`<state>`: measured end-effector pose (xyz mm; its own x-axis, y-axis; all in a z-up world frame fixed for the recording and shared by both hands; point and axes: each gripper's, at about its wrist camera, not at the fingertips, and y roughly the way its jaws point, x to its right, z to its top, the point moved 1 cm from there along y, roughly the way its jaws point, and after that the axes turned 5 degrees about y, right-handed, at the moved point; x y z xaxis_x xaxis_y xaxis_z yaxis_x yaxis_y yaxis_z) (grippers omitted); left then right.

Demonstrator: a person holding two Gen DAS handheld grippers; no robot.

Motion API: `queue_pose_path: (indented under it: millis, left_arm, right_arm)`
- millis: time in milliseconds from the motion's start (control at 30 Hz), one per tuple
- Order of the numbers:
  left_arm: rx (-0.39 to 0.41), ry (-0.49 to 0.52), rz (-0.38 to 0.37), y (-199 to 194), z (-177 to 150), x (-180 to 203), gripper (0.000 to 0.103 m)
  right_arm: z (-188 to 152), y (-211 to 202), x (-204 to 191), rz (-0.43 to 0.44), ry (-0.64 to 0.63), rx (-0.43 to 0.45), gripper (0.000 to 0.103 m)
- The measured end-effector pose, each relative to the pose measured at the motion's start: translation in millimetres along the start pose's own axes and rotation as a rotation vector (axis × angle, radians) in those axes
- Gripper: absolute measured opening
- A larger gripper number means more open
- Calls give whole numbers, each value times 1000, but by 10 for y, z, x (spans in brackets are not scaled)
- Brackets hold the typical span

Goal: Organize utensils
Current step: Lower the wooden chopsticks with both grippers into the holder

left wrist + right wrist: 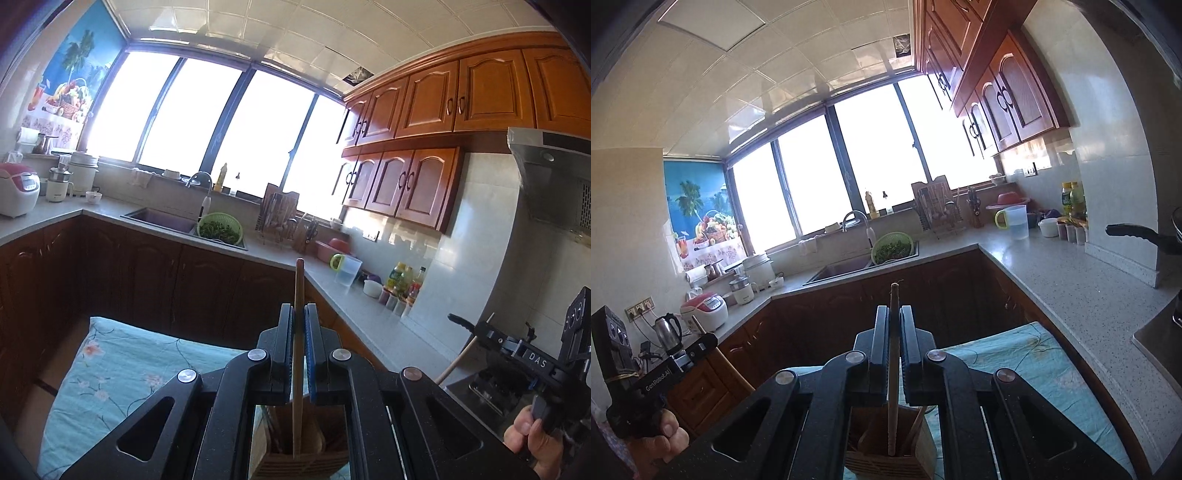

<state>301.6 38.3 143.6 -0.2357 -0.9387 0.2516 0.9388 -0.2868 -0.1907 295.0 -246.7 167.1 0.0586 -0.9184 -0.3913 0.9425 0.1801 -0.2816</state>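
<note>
My left gripper [299, 308] is shut on a thin wooden chopstick [299, 280] that stands upright between its blue pads. The chopstick's lower end hangs over a wooden utensil holder [299, 456], which has other utensils in it. My right gripper [894, 310] is shut on a second wooden chopstick [894, 291], also upright above the same holder [890, 446]. In the left wrist view the right gripper [480, 326] shows at the far right with its pale chopstick [454, 363] slanting down. The left gripper [707, 339] appears at the left edge of the right wrist view.
The holder stands on a table with a teal floral cloth [110, 369]. A grey counter [1052, 269] wraps round the room, with a sink and green colander [892, 248], a clear jug [1015, 221], bottles [1073, 197] and a black pan handle [1134, 234]. A rice cooker [16, 188] stands at the left.
</note>
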Motion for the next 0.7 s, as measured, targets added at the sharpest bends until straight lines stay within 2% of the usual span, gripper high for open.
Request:
queue_pose_path:
  millis: [133, 400, 600, 700]
  left_arm:
    - [-4, -11, 33, 286, -237, 1, 4]
    - [-80, -27, 61, 714, -700, -4, 4]
    - [-163, 8, 41, 947, -827, 66, 4]
    - [-161, 26, 42, 965, -791, 78, 5]
  right_arm:
    - [-134, 205, 69, -15, 9, -18, 5]
    - [-583, 495, 272, -45, 45, -110, 5]
    - [-801, 632, 373, -50, 72, -174, 5]
    - [-811, 665, 363, -57, 67, -191, 5]
